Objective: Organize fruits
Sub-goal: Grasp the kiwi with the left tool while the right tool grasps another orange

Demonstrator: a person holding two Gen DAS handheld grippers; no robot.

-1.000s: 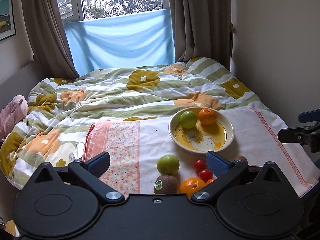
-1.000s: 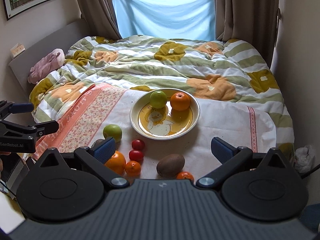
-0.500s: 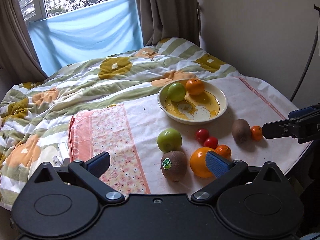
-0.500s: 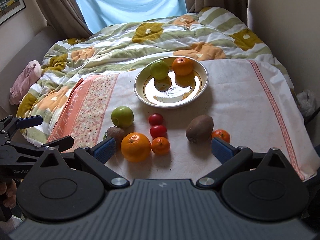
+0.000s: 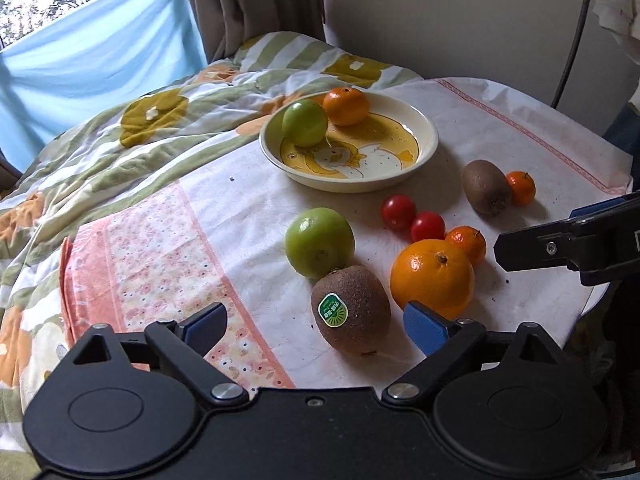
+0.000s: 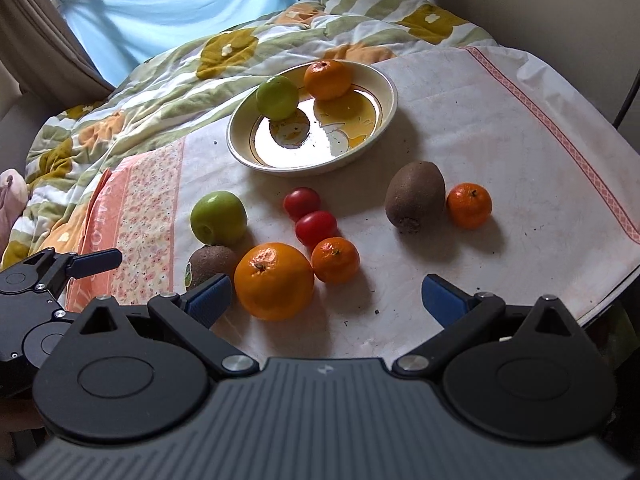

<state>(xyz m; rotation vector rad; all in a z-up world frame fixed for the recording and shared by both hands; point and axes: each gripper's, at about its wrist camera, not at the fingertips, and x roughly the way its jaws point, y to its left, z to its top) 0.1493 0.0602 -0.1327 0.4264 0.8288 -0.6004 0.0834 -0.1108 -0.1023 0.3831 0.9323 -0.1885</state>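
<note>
Over the table point(image 6: 520, 152), both claws are now brought closer to the loose fruit than a second ago. The left claw point(image 5: 316, 322) and right claw point(image 6: 326, 298) are held wide open, empty. Only two fruits are seen in the plate point(image 6: 384, 80); sorting is judged barely begun.

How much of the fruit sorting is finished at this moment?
Two fruits lie in the plate: a green apple and a mandarin. Both tools, left and right, are open and hold nothing. Eight fruits are left on the cloth, including the big orange.

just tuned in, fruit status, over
Left tongs and right tongs open, empty. Plate holds two fruits; eight loose on cloth. Nothing blocking.
</note>
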